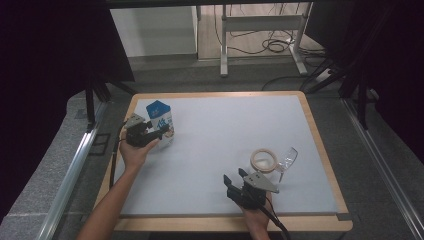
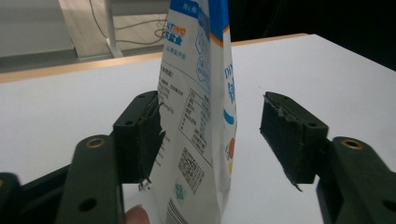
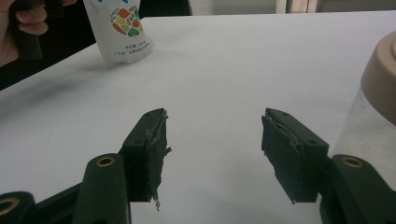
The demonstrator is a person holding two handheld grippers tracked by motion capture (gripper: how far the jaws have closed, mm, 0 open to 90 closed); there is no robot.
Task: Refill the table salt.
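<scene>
A white and blue stand-up pouch stands upright near the table's left side. My left gripper has its jaws on either side of the pouch. One pad lies against its side, and the other pad stands clear with a gap, so the grip is open. Near the front edge my right gripper is open with nothing between its fingers. Just right of it lies a clear jar with a beige lid, seen close at the right edge of the right gripper view.
The white tabletop has a wooden rim. A metal desk frame and loose cables stand on the floor beyond the far edge. The pouch and the other hand show far off in the right gripper view.
</scene>
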